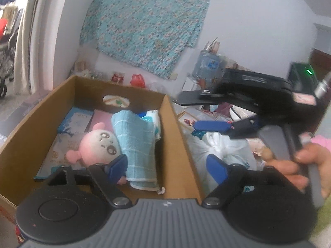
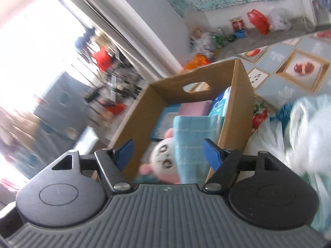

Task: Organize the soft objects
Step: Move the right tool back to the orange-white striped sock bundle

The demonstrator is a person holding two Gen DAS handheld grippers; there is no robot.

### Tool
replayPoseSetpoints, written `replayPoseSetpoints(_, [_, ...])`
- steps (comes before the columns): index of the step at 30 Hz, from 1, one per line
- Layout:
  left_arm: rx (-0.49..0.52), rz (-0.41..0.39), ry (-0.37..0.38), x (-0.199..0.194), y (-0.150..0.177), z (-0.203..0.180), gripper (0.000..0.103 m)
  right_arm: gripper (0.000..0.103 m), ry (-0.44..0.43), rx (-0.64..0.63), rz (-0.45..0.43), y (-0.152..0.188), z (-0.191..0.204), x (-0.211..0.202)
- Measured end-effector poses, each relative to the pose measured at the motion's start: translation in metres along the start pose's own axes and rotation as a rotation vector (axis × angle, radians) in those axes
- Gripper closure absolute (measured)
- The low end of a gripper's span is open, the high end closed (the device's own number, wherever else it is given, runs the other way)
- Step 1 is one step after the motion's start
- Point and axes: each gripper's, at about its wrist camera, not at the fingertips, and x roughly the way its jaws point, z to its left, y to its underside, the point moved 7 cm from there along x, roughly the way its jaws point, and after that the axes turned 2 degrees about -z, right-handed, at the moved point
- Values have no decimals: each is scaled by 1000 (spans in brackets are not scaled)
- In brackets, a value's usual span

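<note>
So my left gripper and right gripper gape empty; towel and plush boxed (bags probably remain).

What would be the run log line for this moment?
left gripper: open, empty | right gripper: open, empty | blue towel, pink plush: in cardboard box

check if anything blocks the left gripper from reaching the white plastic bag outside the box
Partly. The cardboard box's right wall rises between the open left gripper and the white plastic bag, and the right gripper hangs just above the bag.
</note>
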Motion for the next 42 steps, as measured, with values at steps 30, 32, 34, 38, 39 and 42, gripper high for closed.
replayPoseSetpoints(30, [313,115,343,12,81,-178,4,18,46,407,-465,139,-162,-276])
replayPoseSetpoints(32, [332,135,350,19,87,-189,4,18,56,418,-492,141,-169,-285])
replayPoseSetpoints(34, [352,149,362,26,93,-200,4,18,69,428,-508,143,-177,-291])
replayPoseSetpoints(38, [389,175,368,42,106,-217,4,18,93,446,-518,147,-193,-293])
replayPoseSetpoints(39, [396,186,368,48,110,-221,4,18,99,451,-519,147,-197,-293])
replayPoseSetpoints(42, [411,222,372,63,120,-230,4,18,122,471,-525,148,-212,-292])
